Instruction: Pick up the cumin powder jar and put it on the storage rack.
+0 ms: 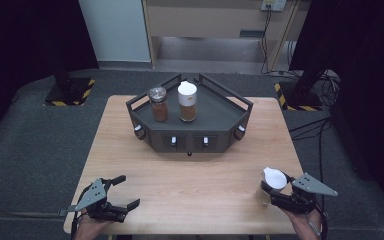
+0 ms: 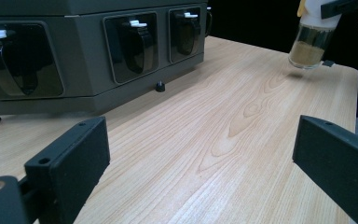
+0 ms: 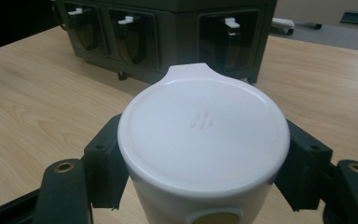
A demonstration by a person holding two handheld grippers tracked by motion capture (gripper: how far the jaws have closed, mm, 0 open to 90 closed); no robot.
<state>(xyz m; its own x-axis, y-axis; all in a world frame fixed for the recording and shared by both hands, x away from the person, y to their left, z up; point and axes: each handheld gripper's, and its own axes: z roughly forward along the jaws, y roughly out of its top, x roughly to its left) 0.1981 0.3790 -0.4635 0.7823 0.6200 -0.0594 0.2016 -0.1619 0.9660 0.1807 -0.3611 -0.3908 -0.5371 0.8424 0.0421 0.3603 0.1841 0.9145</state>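
Note:
A spice jar with a white flip lid (image 1: 274, 179) and tan powder inside is clamped between the jaws of my right gripper (image 1: 271, 187) near the table's front right corner. In the right gripper view the white lid (image 3: 204, 135) sits between the two black pads, which press on its sides. From the left gripper view the jar (image 2: 311, 46) hangs just above the wood, with a shadow under it. My left gripper (image 1: 129, 190) rests at the front left, jaws wide apart with nothing between them (image 2: 200, 154).
A dark grey angular rack (image 1: 220, 107) stands at the table's far middle, holding a metal-lidded jar (image 1: 158, 104) and a white-lidded jar (image 1: 187, 101). Its front face (image 2: 88, 51) has recessed slots with white tabs. Bare wood (image 1: 195, 180) lies between the grippers.

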